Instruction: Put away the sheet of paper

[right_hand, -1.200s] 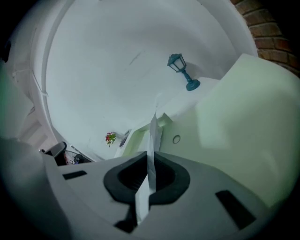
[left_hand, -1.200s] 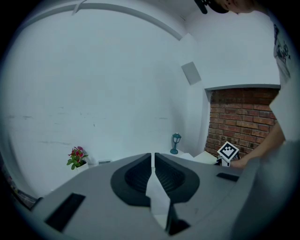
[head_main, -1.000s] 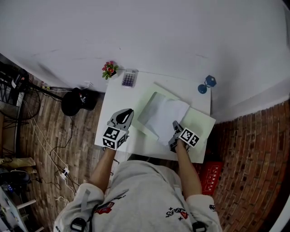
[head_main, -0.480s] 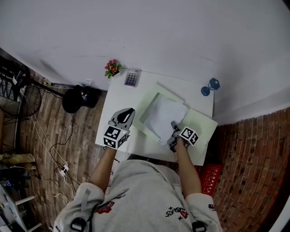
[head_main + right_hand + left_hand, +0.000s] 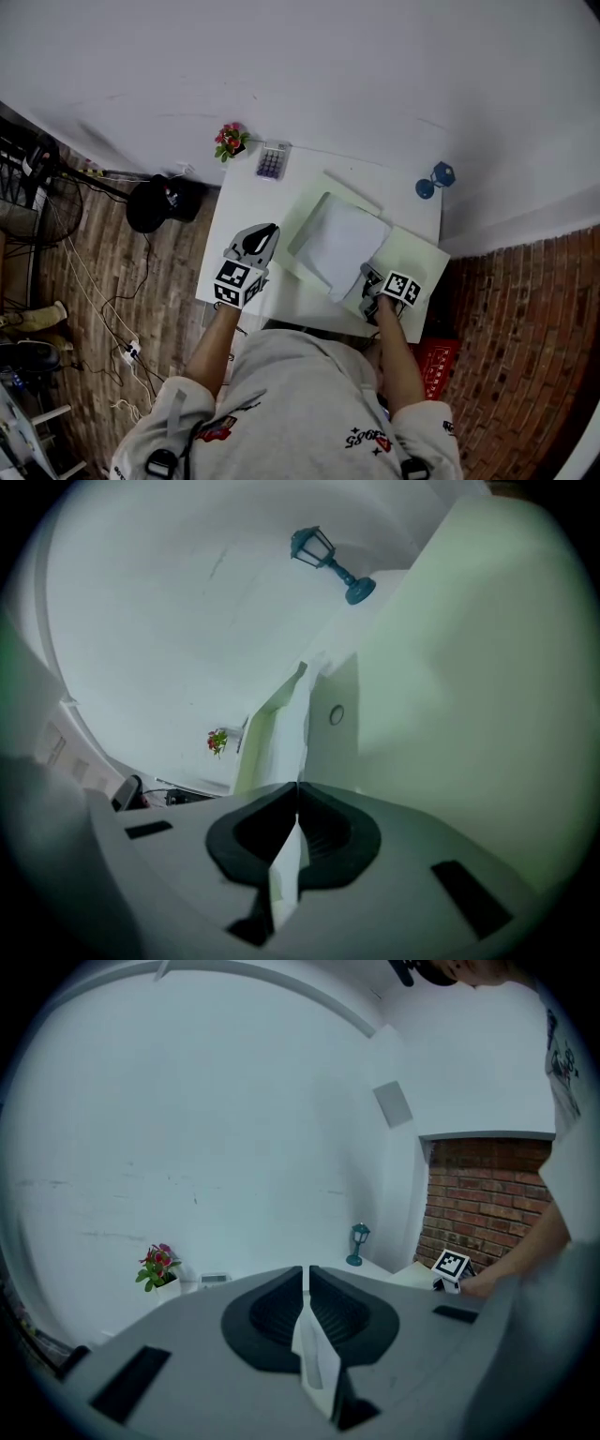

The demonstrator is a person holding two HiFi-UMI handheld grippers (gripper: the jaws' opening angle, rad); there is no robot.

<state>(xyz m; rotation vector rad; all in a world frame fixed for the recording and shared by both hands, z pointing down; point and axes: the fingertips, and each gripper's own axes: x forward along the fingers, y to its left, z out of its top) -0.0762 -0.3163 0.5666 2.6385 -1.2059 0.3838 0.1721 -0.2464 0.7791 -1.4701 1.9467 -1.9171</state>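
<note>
A white sheet of paper (image 5: 342,246) lies flat on an open pale green folder (image 5: 417,258) on the white table (image 5: 246,202). My right gripper (image 5: 367,276) rests over the folder's right flap (image 5: 450,667), just off the sheet's near right corner. Its jaws have just been opening and stand a narrow slit apart, with nothing visible between them. My left gripper (image 5: 263,232) hovers over the table's left side, apart from the folder. It is shut and empty in the left gripper view (image 5: 307,1269).
A small potted flower (image 5: 230,142) and a calculator (image 5: 271,162) stand at the table's far left, and a blue lamp (image 5: 433,180) at the far right. A black object (image 5: 159,202) and cables lie on the floor to the left. A red crate (image 5: 433,362) sits right.
The sheet's raised near corner has dropped flat onto the folder. My right gripper has let go of it and moved right and toward me onto the green flap. The left gripper stayed put.
</note>
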